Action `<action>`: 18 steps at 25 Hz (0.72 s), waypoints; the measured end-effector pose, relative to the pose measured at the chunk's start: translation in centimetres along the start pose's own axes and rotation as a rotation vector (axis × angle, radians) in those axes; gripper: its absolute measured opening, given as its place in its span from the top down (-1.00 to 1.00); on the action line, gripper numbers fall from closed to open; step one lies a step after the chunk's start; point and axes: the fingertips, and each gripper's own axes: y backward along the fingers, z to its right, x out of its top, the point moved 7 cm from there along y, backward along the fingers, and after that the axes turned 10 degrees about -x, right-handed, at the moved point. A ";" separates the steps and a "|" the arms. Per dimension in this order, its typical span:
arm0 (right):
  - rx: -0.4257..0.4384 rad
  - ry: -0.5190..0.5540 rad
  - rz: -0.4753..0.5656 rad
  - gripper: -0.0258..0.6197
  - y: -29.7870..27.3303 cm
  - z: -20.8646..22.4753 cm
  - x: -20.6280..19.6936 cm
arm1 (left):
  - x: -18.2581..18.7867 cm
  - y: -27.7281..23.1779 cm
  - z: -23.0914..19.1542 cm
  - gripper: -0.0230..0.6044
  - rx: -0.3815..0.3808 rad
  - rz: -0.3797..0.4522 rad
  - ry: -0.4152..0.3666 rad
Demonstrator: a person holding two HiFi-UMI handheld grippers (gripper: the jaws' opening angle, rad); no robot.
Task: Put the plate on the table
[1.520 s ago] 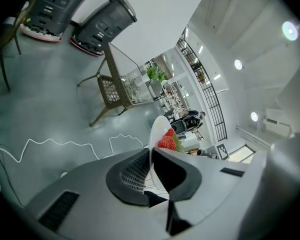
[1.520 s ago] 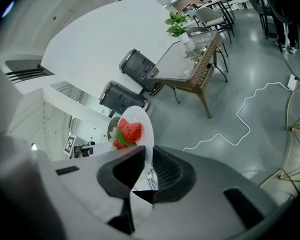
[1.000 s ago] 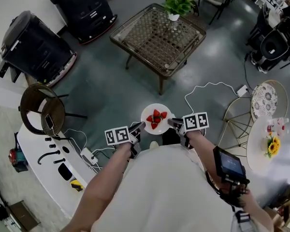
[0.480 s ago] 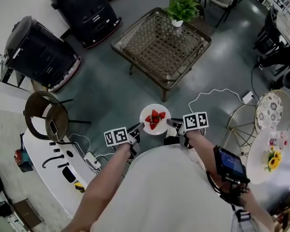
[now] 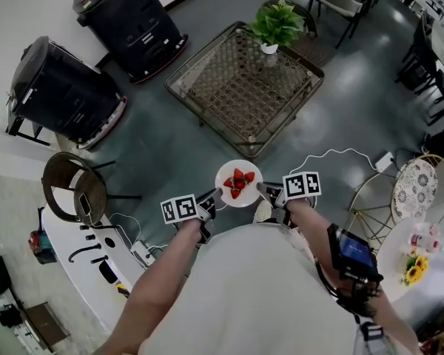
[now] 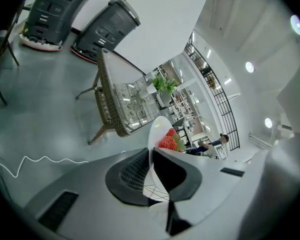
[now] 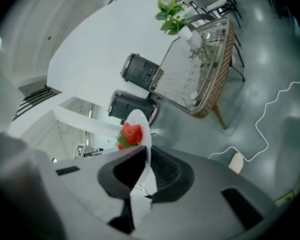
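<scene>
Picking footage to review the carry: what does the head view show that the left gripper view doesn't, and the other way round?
Head view only: the person's arms and a round table with flowers. Left gripper view only: ceiling lights, and the left gripper pinching the rim of the plate edge-on. Both: the plate, strawberries, wicker table and plant.

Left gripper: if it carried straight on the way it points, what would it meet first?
The left gripper is shut on the plate, which would travel with it. Beyond that, the wicker table looks first in line, though the floor before it may come sooner; depth is unclear.
</scene>
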 end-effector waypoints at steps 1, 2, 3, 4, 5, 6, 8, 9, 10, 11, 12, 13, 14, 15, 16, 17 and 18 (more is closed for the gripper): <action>0.001 0.000 -0.003 0.81 0.0 0.3 0.2 | 0.0 -0.3 0.0 0.89 0.004 0.001 0.001; 0.003 0.000 -0.006 0.81 -0.1 0.5 0.2 | 0.0 -0.5 -0.1 0.89 0.008 0.002 0.001; 0.007 -0.001 -0.007 0.81 -0.2 0.8 0.4 | 0.0 -0.7 -0.3 0.89 0.011 0.002 0.003; 0.011 -0.001 -0.008 0.81 -0.3 1.0 0.6 | 0.2 -0.9 -0.3 0.89 0.014 0.002 0.005; 0.015 -0.002 -0.009 0.81 -0.2 1.2 0.9 | 0.4 -1.2 -0.3 0.89 0.018 0.001 0.007; 0.018 -0.002 -0.010 0.81 -0.2 1.3 1.3 | 0.7 -1.5 -0.3 0.89 0.020 -0.001 0.008; 0.024 0.000 -0.011 0.81 0.0 1.5 2.3 | 1.4 -2.2 0.0 0.89 0.024 -0.004 0.009; 0.026 0.001 -0.012 0.81 0.1 1.6 2.8 | 1.8 -2.6 0.1 0.89 0.027 -0.006 0.009; 0.026 0.001 -0.012 0.81 0.1 1.7 3.2 | 2.1 -2.9 0.3 0.89 0.031 -0.008 0.007; 0.026 0.001 -0.013 0.81 0.2 1.9 3.7 | 2.4 -3.2 0.4 0.89 0.034 -0.011 0.006; 0.026 0.001 -0.013 0.81 0.2 2.0 4.1 | 2.7 -3.6 0.5 0.89 0.038 -0.014 0.006; 0.025 0.001 -0.014 0.81 0.2 2.1 4.5 | 3.0 -3.9 0.5 0.89 0.041 -0.016 0.008; 0.024 -0.003 -0.016 0.81 0.1 2.2 4.9 | 3.4 -4.2 0.4 0.89 0.046 -0.019 0.012; 0.023 -0.009 -0.019 0.81 0.0 2.3 5.2 | 3.7 -4.5 0.3 0.89 0.051 -0.024 0.018; 0.023 -0.018 -0.023 0.81 -0.1 2.5 5.5 | 4.0 -4.7 0.1 0.89 0.057 -0.031 0.025; 0.022 -0.027 -0.026 0.81 -0.4 2.6 5.7 | 4.4 -5.0 -0.1 0.89 0.061 -0.039 0.033; 0.022 -0.038 -0.028 0.81 -0.6 2.7 6.0 | 4.8 -5.2 -0.3 0.89 0.064 -0.050 0.040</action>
